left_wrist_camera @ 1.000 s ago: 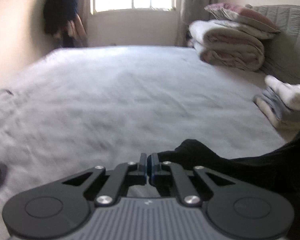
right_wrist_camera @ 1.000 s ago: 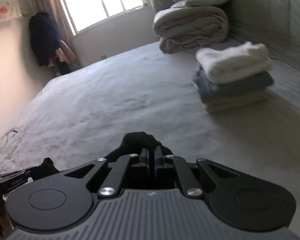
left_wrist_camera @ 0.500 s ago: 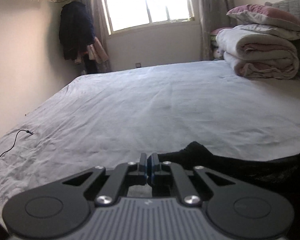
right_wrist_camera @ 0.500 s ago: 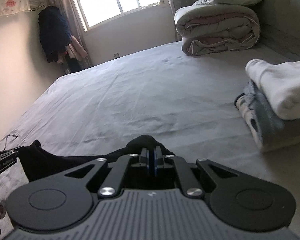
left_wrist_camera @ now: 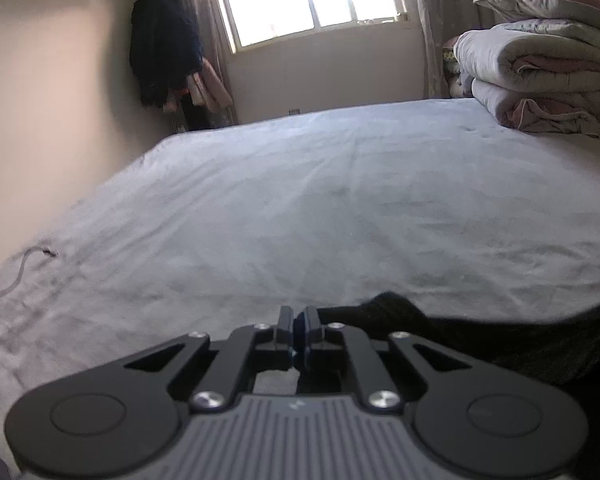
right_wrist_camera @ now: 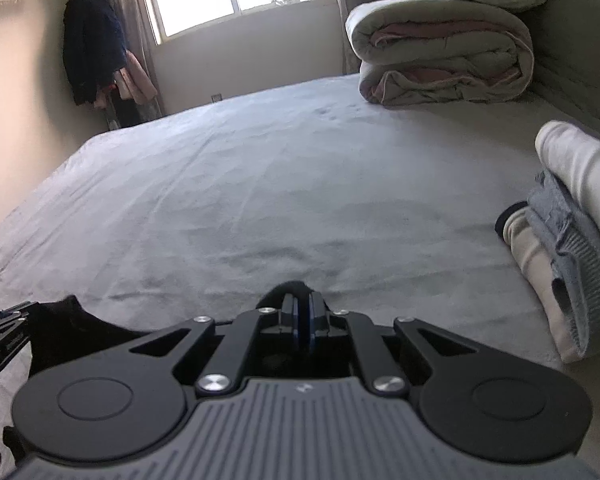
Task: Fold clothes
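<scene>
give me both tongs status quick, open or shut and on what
Left tongs: shut on the black garment.
Right tongs: shut on the same black garment.

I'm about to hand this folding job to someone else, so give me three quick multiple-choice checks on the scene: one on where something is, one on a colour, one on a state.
1. Where is the stack of folded clothes in the right wrist view?
A. On the bed, at the right edge
B. On the floor under the window
C. On top of the rolled quilt

2. What colour is the garment held by the grippers?
A. White
B. Black
C. Pink

3. How does the left gripper stand?
A. Wide open, clear of the cloth
B. Shut on the garment
C. Out of view

Answers:
1 A, the stack lies on the bed sheet by the frame's right edge.
2 B, the cloth at both grippers is black.
3 B, its fingers are pressed together on black cloth.
</scene>
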